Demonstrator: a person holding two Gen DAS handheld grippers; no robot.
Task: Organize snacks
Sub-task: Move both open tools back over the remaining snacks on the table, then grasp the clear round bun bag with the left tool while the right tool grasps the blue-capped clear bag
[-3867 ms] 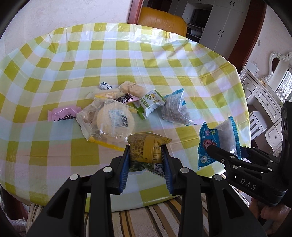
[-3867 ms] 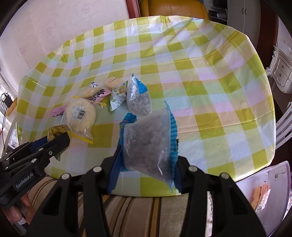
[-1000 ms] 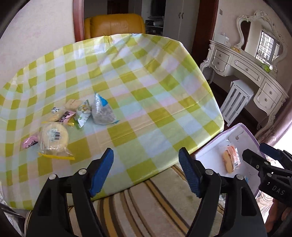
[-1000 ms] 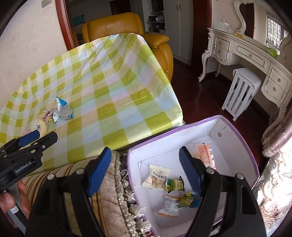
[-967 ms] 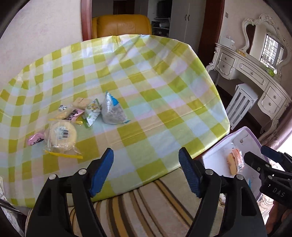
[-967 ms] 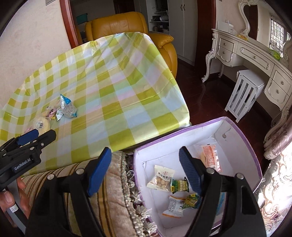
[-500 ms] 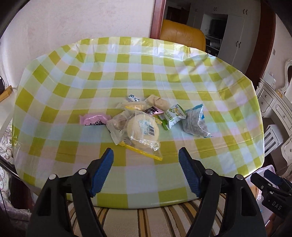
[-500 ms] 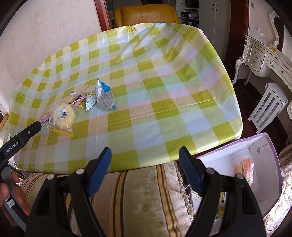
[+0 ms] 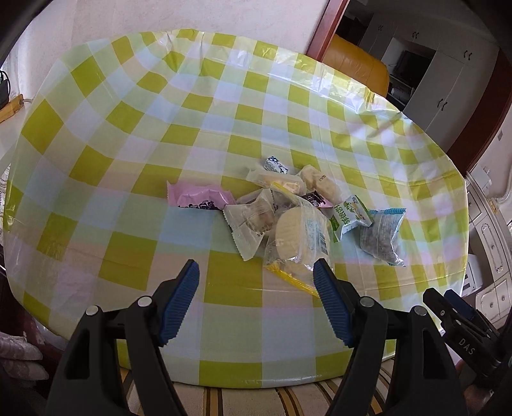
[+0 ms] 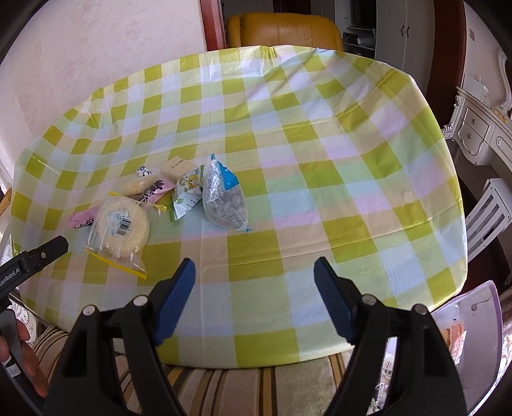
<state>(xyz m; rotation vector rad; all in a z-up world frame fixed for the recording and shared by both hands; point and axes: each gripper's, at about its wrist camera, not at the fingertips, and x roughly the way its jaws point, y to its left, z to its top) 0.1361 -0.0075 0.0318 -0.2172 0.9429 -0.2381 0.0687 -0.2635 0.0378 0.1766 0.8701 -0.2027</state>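
Note:
A heap of wrapped snacks lies on the yellow-checked table [image 9: 128, 134]: a round pale cake in a clear bag [image 9: 300, 236], a pink packet [image 9: 198, 200], a green-and-white packet [image 9: 350, 216] and a blue-edged clear bag of dark bits [image 9: 380, 236]. My left gripper [image 9: 257, 288] hangs open and empty just in front of the round cake. In the right wrist view the same round cake [image 10: 123, 227] and blue-edged bag [image 10: 224, 201] lie to the left. My right gripper [image 10: 254, 286] stands open and empty over bare cloth, near the table's front edge.
A purple-rimmed white box [image 10: 473, 323] with snacks inside sits low at the right of the table. A striped cushion [image 10: 224, 390] lies under the grippers. A yellow armchair [image 10: 284, 28] stands behind the table, white furniture [image 10: 480, 134] to the right.
Both grippers have swung left from over the box back to the table and closer to the snack heap. Earlier they held a yellow packet and a blue-edged bag; now both are empty.

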